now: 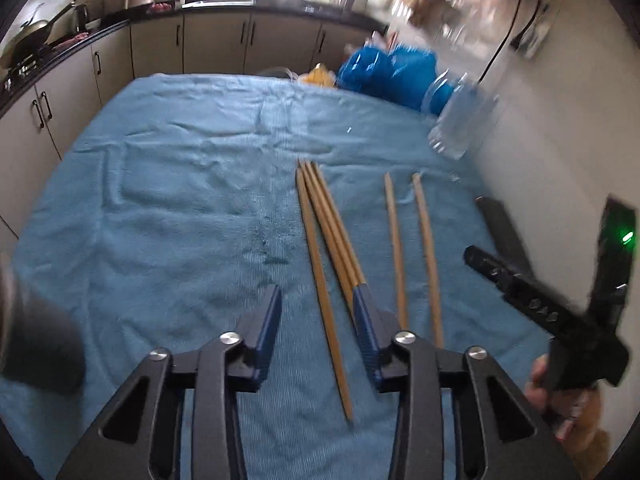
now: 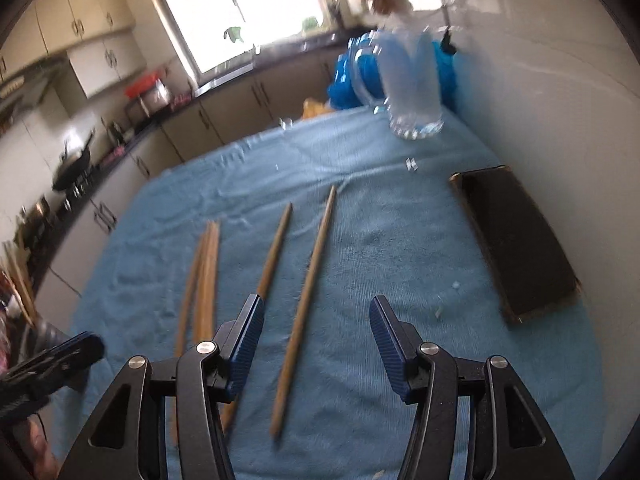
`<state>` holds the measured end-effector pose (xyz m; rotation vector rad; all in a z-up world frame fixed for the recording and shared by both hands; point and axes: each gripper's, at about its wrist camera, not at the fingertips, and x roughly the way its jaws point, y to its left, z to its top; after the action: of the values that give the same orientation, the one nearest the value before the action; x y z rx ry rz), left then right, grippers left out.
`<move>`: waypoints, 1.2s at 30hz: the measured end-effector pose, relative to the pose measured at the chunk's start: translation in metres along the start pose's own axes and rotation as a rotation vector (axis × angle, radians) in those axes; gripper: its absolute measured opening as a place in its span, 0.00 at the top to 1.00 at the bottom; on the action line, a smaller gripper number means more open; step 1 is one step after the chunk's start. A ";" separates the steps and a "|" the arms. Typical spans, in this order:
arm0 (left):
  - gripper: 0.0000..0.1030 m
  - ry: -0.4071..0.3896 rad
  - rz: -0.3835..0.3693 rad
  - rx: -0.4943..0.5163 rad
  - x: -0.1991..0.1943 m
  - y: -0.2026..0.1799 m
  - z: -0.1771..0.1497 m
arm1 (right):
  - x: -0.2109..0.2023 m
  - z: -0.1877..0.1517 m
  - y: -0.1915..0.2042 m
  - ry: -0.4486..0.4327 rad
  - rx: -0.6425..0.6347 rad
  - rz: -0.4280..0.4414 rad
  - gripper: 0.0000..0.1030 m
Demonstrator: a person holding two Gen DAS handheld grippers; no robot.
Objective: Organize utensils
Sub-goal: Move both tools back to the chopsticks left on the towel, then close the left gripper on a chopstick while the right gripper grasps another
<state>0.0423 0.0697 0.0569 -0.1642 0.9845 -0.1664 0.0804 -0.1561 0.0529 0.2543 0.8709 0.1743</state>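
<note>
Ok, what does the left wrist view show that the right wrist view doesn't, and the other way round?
Only the left wrist view: the open left claw above the three bunched wooden chopsticks, and the right claw's black body with its green light.

Only the right wrist view: the open right claw above one separate wooden chopstick, and the whole flat black phone-like slab.

Both: the blue towel, all five chopsticks, the clear glass mug, the blue plastic bag and the kitchen cabinets.

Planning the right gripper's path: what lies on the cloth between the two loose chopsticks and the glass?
Only bare blue cloth between the loose chopsticks and glass, shown in the right wrist view.
</note>
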 end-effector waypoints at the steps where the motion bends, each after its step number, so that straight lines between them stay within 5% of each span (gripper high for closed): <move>1: 0.67 0.013 0.007 0.012 0.010 -0.002 0.004 | 0.006 0.002 0.000 0.016 -0.003 -0.004 0.44; 9: 0.83 0.097 0.052 0.020 0.060 -0.002 0.029 | 0.058 0.036 0.007 0.186 -0.079 -0.083 0.51; 20: 0.83 0.145 0.049 0.020 0.084 -0.002 0.045 | 0.085 0.048 0.008 0.275 -0.109 -0.140 0.63; 33: 0.85 0.168 0.087 0.038 0.095 -0.006 0.056 | 0.116 0.080 0.019 0.434 -0.135 -0.243 0.64; 35: 0.93 0.159 0.100 0.069 0.095 -0.009 0.054 | 0.118 0.080 0.020 0.443 -0.132 -0.240 0.69; 36: 0.93 0.155 0.091 0.069 0.094 -0.008 0.053 | 0.118 0.080 0.021 0.443 -0.136 -0.238 0.81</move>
<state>0.1374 0.0448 0.0112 -0.0440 1.1370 -0.1308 0.2165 -0.1181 0.0222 -0.0203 1.3146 0.0672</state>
